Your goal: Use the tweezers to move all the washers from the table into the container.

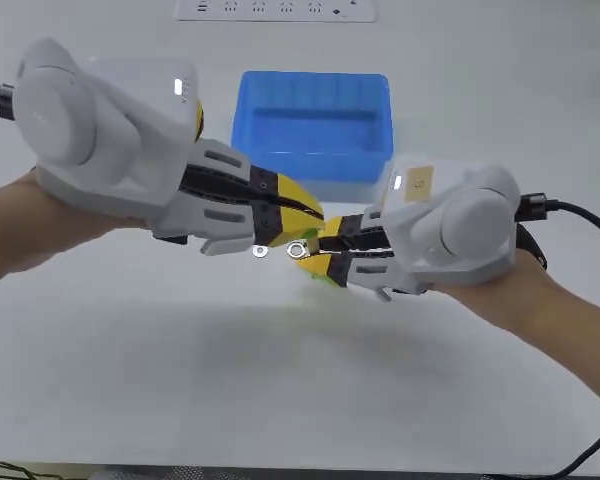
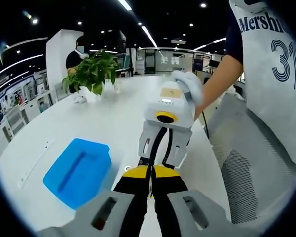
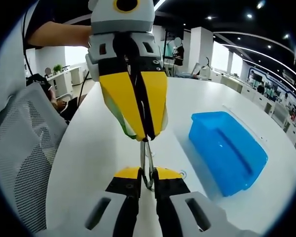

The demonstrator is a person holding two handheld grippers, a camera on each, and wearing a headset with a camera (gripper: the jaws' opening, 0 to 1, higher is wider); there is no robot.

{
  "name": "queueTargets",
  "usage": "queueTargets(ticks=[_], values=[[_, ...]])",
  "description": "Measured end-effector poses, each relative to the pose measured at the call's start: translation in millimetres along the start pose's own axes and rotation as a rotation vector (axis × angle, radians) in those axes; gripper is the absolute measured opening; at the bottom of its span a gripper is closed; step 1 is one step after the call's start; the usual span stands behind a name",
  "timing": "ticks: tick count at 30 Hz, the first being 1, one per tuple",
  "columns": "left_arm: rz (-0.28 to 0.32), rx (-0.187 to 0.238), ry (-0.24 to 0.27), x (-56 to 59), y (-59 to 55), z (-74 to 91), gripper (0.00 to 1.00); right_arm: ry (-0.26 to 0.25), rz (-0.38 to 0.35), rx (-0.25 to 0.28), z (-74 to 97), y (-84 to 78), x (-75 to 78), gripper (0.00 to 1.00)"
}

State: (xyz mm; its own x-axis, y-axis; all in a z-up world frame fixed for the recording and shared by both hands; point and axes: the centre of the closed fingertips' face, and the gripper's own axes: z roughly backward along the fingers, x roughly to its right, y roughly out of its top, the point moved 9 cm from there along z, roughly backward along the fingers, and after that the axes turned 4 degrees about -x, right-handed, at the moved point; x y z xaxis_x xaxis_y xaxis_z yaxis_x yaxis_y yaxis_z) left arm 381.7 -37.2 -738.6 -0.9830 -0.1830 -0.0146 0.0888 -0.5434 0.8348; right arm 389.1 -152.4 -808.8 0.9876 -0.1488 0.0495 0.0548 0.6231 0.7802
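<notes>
2 washers (image 1: 297, 250) by tweezers (image 3: 147, 168) | container (image 1: 313, 125) behind | power strip (image 1: 275, 10) beyond

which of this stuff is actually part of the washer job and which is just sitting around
For the job:
tweezers, clamped between left gripper and right gripper
two washers
blue container

Just lying about:
power strip
potted plant
mesh chair

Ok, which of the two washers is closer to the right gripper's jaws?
The right-hand washer in the head view, just off the right gripper and its yellow tips holding the tweezers. The other washer lies further left, by the left gripper.
</notes>
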Motion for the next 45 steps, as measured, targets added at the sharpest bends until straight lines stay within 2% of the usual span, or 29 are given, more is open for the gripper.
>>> queueTargets(ticks=[5,11,16,22,28,35,40,45], values=[[0.025,-0.01,-0.01,0.7,0.4,1.1,0.05,-0.001,0.015,-0.013,0.2,1.7,-1.9,0.11],[0.024,-0.002,-0.008,1.6,5.9,8.0,0.05,-0.009,0.009,0.008,5.3,7.3,-3.7,0.11],[0.017,0.006,-0.002,0.0,15.3,16.7,0.05,-0.023,0.032,0.018,11.7,18.4,-1.5,0.11],[-0.007,0.027,0.015,-8.0,32.9,32.4,0.05,-0.054,0.077,0.042,24.2,37.9,7.6,0.11],[-0.051,0.055,0.029,-19.5,51.2,41.9,0.05,-0.092,0.104,0.055,37.1,54.5,23.1,0.11],[-0.124,0.049,0.027,-38.1,70.4,51.9,0.05,-0.12,0.148,0.074,44.8,73.1,43.4,0.11],[-0.159,0.032,0.032,-56.8,76.2,52.6,0.05,-0.134,0.174,0.07,41.9,80.9,64.4,0.11],[-0.165,0.005,0.032,-80.8,72.3,47.8,0.05,-0.142,0.184,0.071,32.0,78.0,86.2,0.11]])
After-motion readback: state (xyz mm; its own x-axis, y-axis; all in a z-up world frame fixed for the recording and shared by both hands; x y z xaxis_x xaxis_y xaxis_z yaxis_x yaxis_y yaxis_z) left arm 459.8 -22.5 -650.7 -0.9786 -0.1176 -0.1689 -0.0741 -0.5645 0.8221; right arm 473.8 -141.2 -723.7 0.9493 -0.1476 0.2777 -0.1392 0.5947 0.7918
